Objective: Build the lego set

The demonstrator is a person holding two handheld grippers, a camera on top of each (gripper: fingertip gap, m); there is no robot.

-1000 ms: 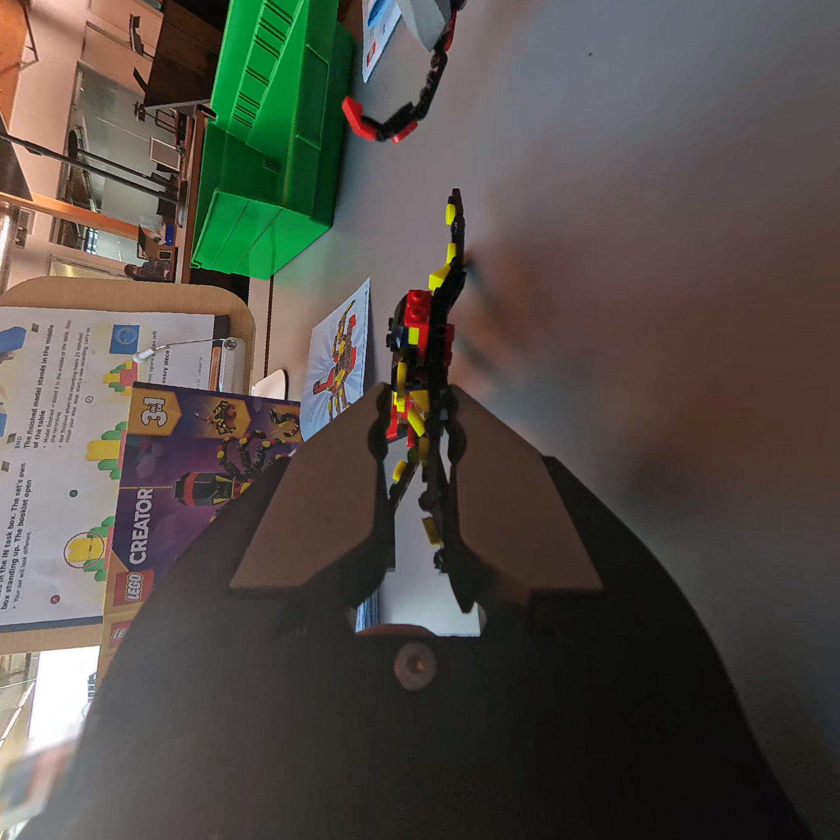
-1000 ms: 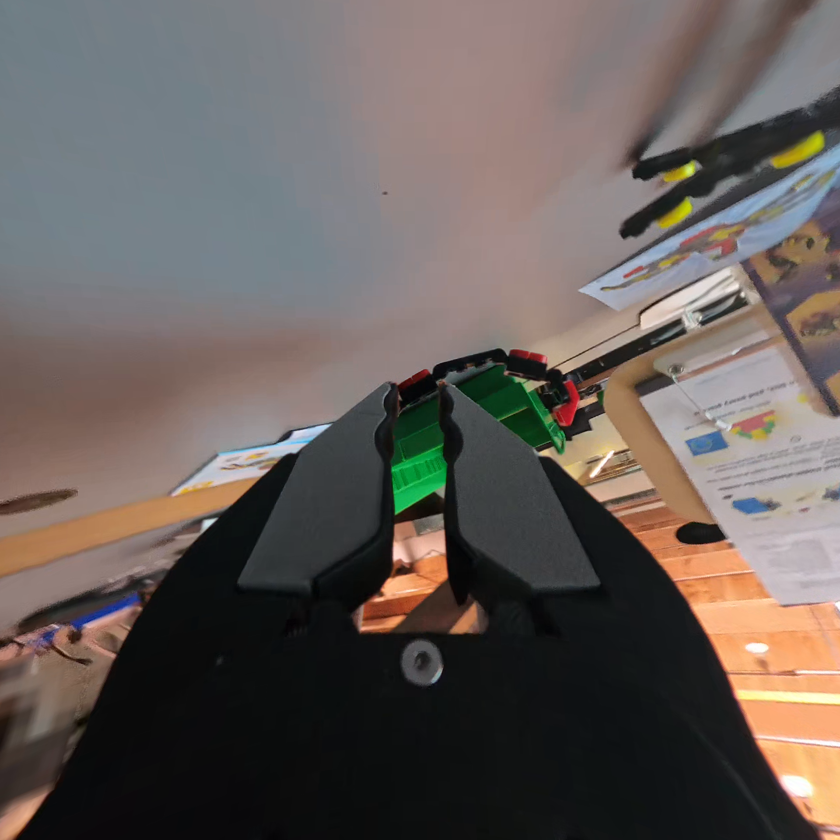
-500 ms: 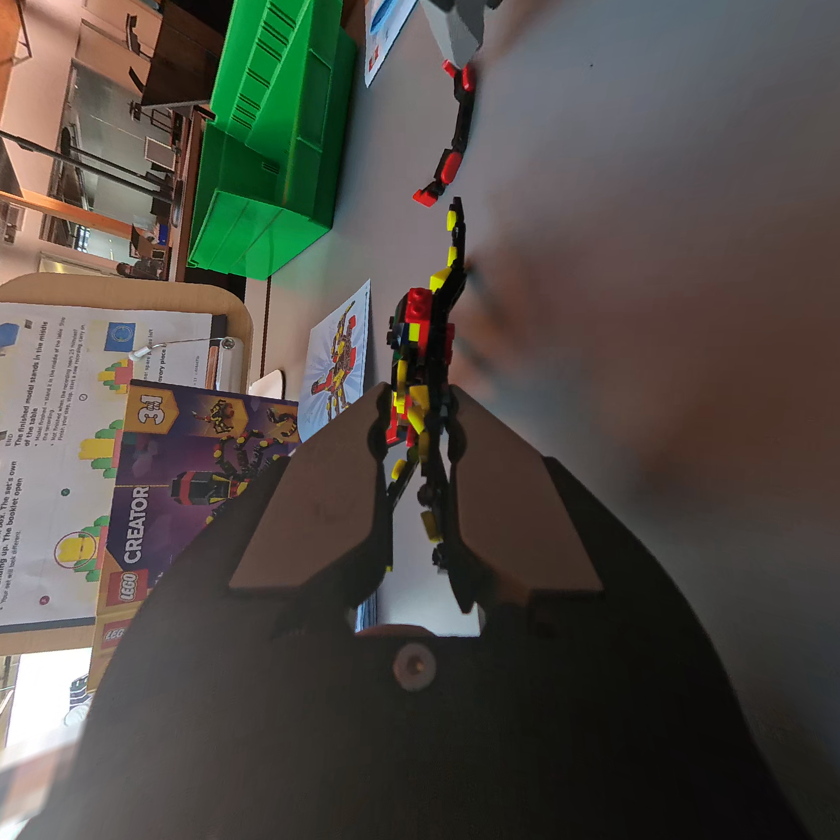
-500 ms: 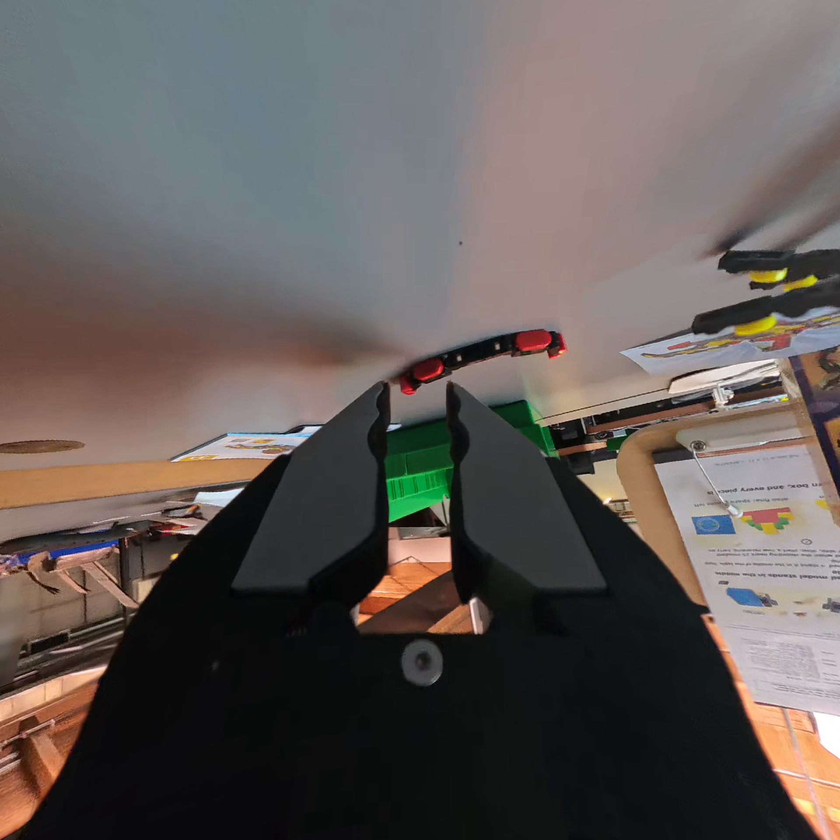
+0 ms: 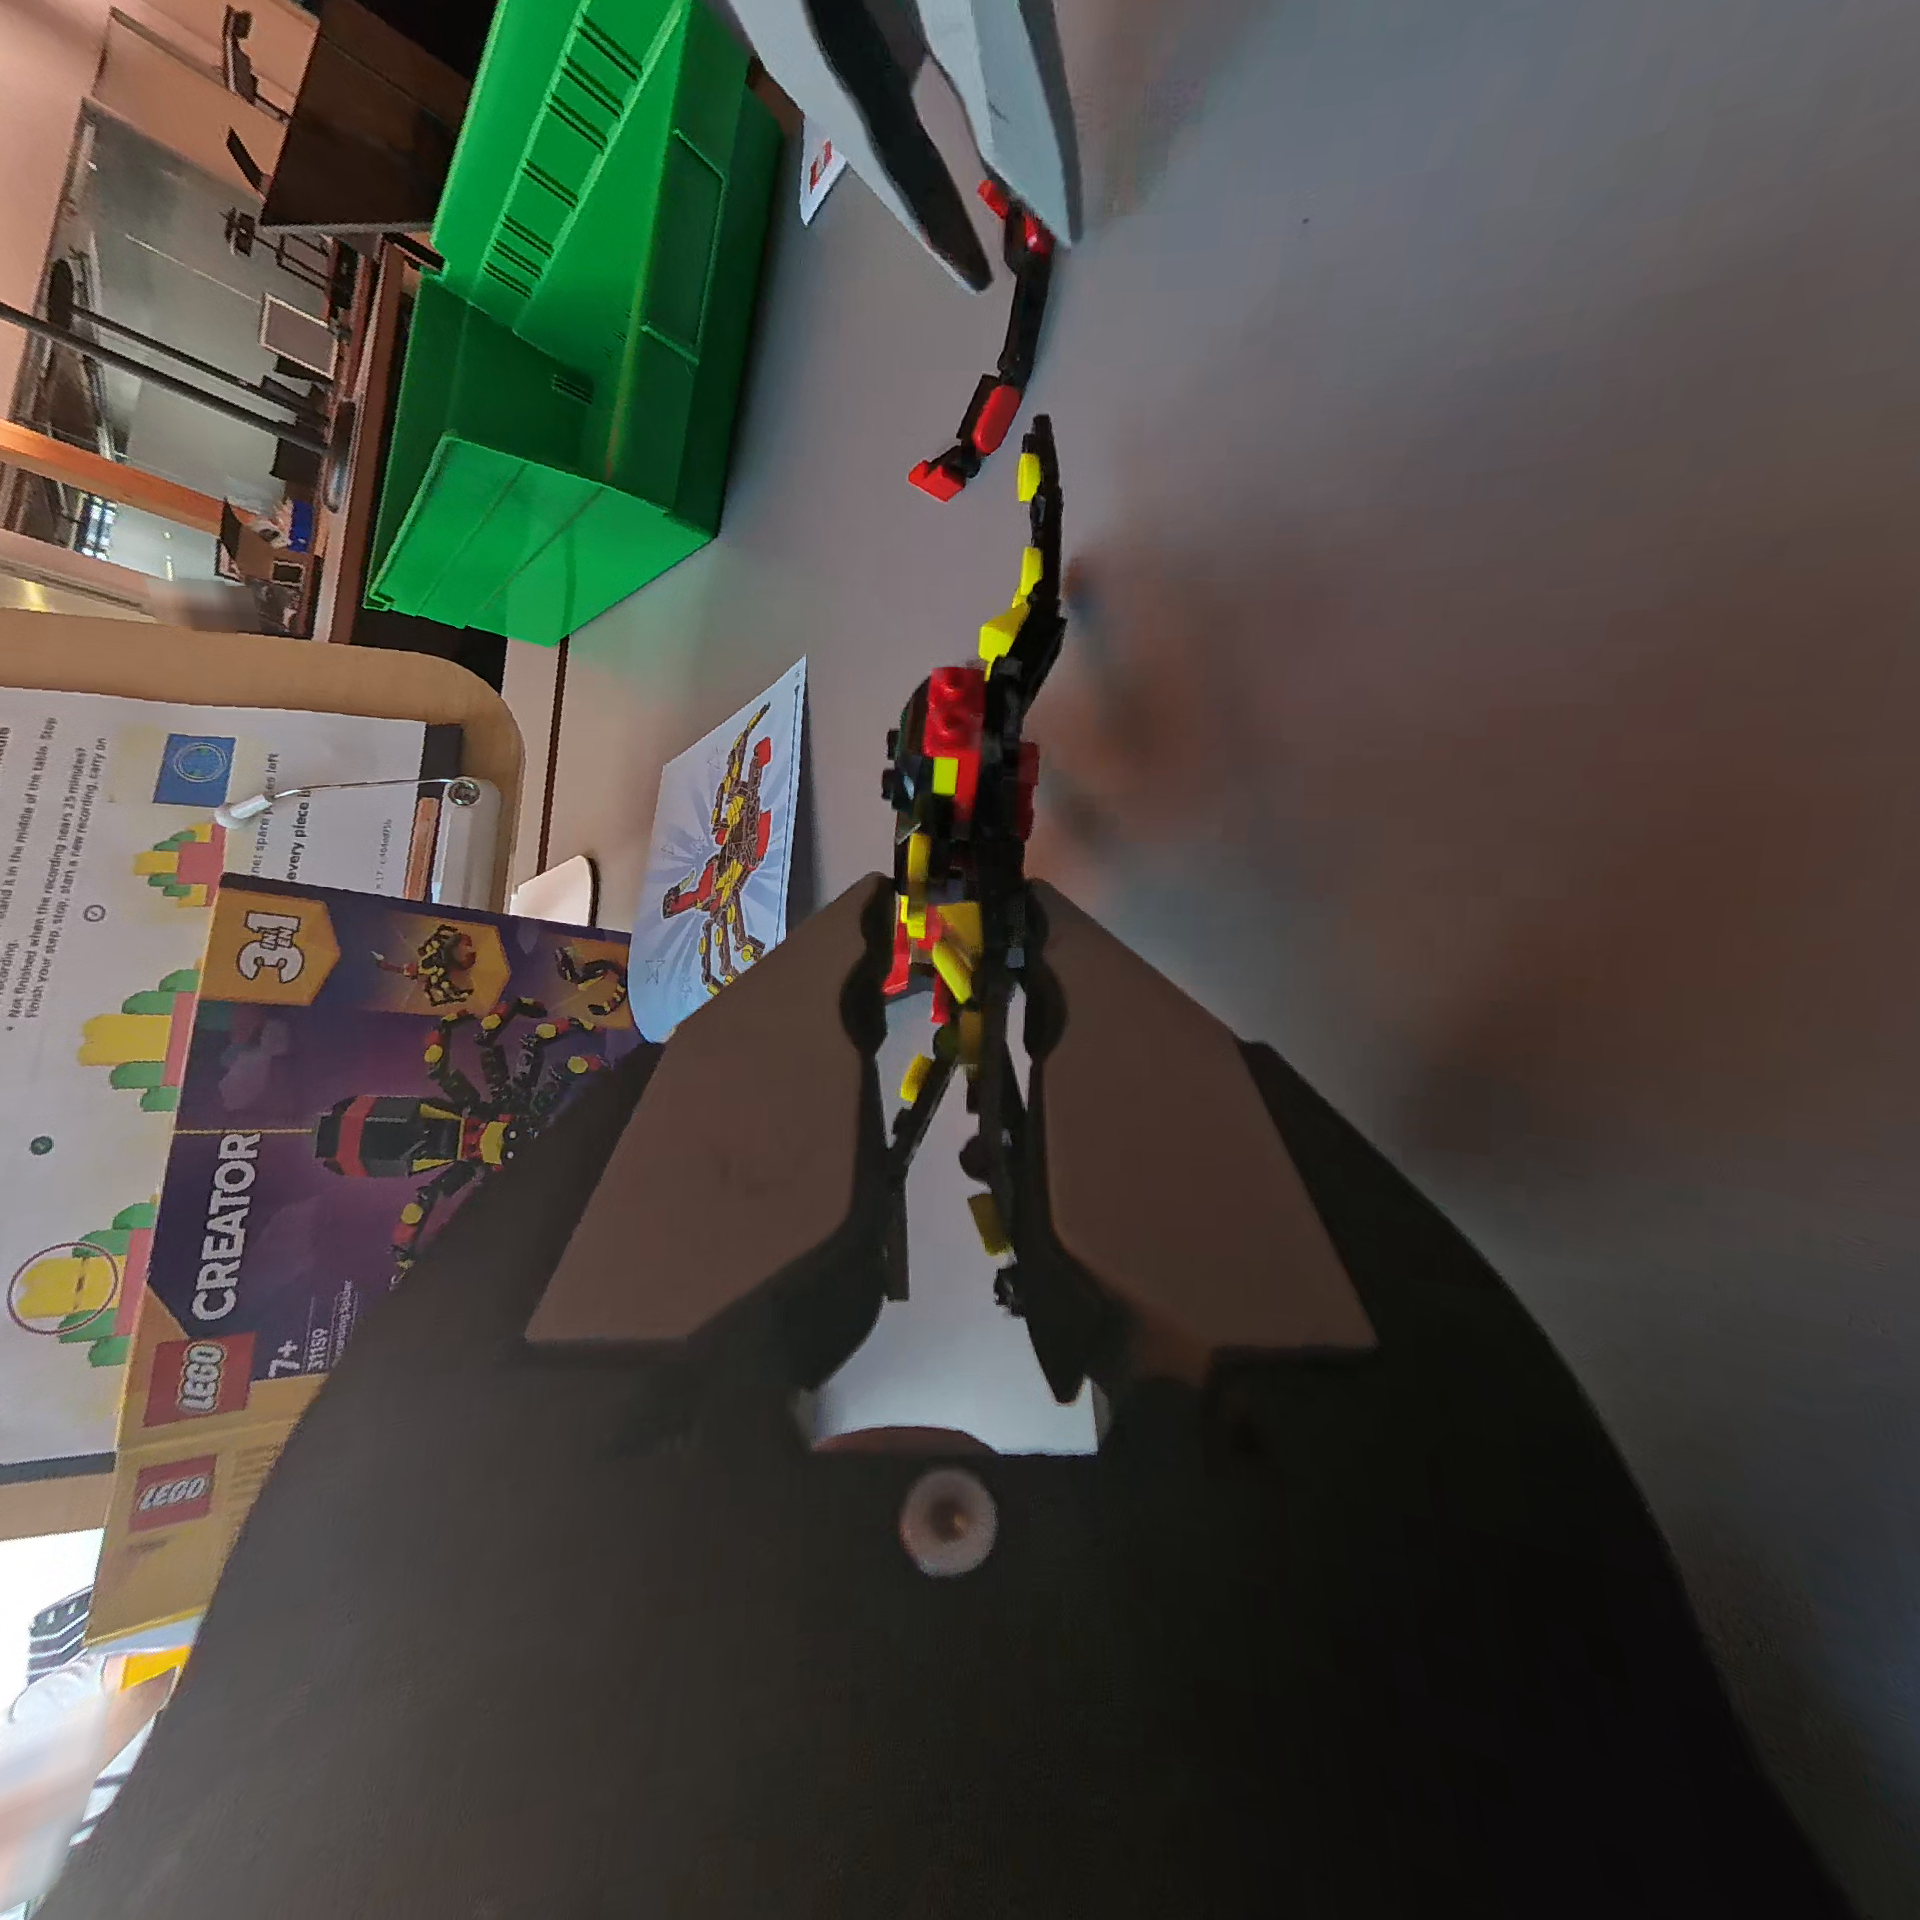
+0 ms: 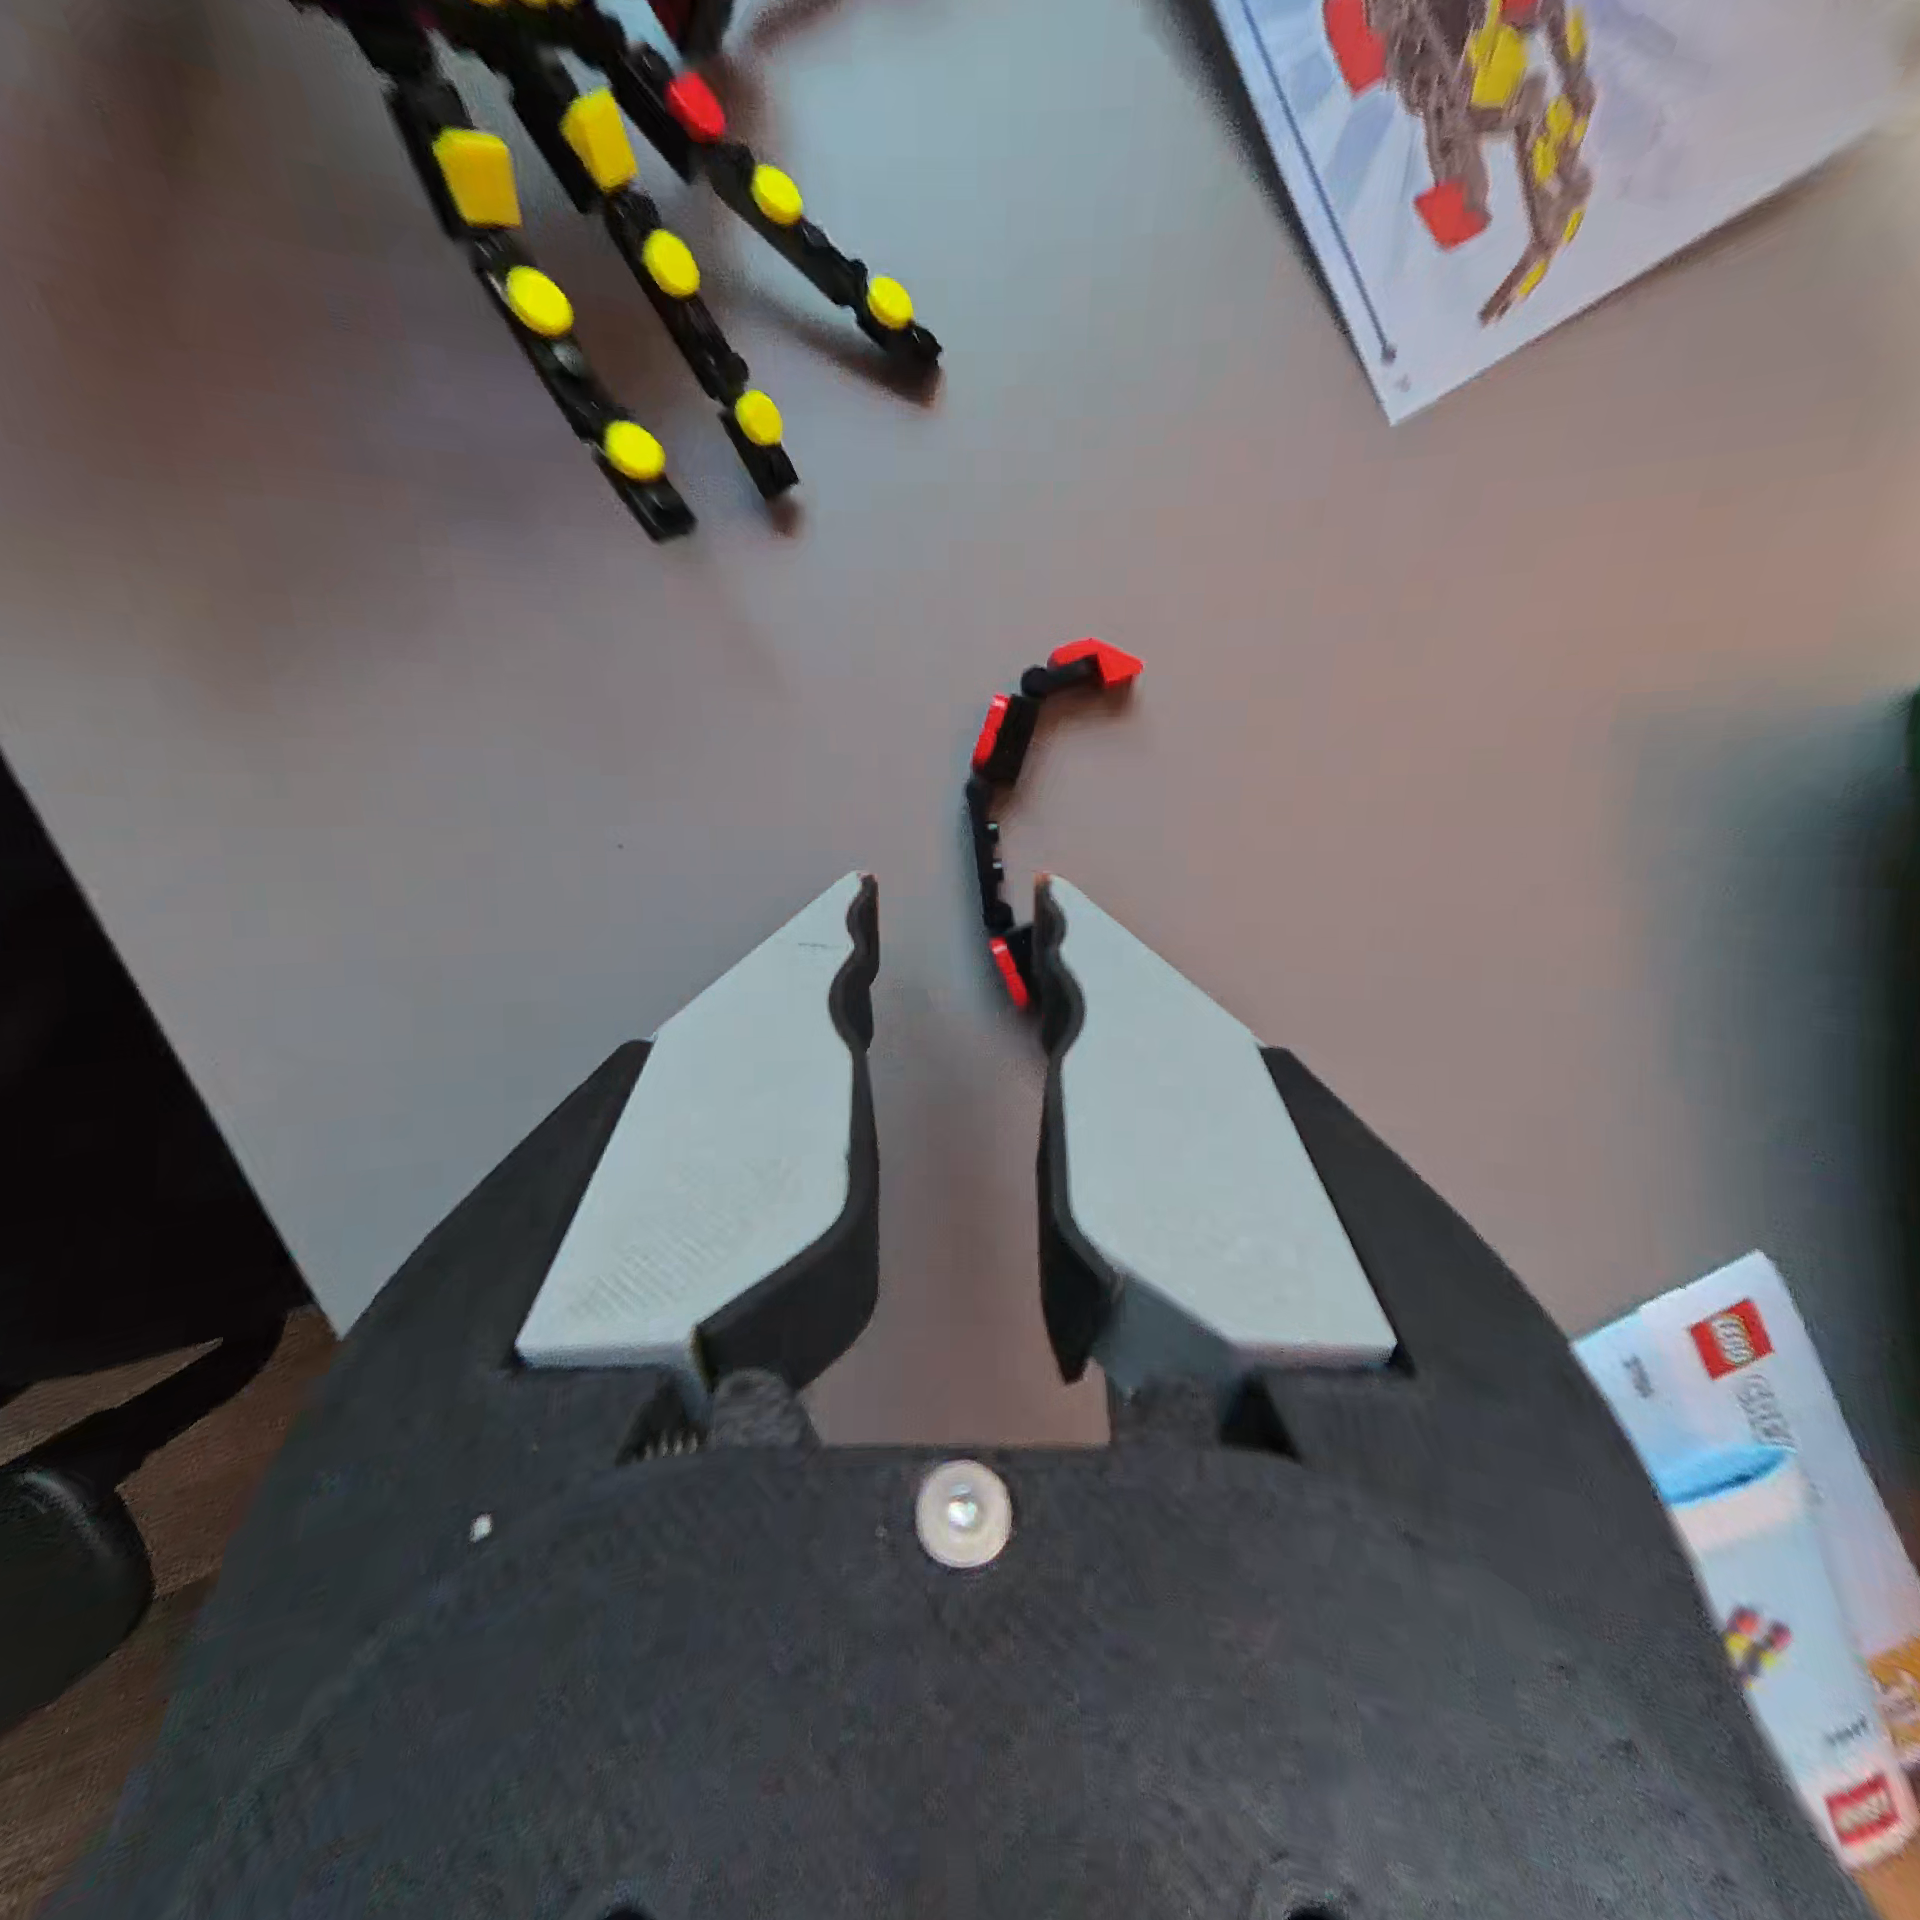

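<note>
My left gripper (image 5: pixel 956 920) is shut on the black, yellow and red spider model (image 5: pixel 966 790) and holds it edge-on over the grey table (image 5: pixel 1507 416). Its yellow-dotted black legs (image 6: pixel 623 270) show at the top left of the right wrist view. My right gripper (image 6: pixel 956 894) is open, pointing down at the table. A jointed black and red leg piece (image 6: pixel 997 810) lies between and just beyond its tips, its near end against the inner side of the right finger (image 6: pixel 1143 1122). The left wrist view shows this piece (image 5: pixel 1003 343) under my right gripper (image 5: pixel 1018 255).
A green bin (image 5: pixel 582 343) stands at the back of the table. An instruction sheet (image 6: pixel 1558 156) lies near the model. The purple set box (image 5: pixel 312 1143) leans on a board with a printed page (image 5: pixel 156 831). A booklet (image 6: pixel 1766 1507) lies beside my right gripper. Spacing between my two grippers at the tips: around 15 centimeters.
My right gripper has swung to look down at the table, come closer to the model, and opened; the red and black leg piece it held at its tips now rests on the table. The left gripper stays put.
</note>
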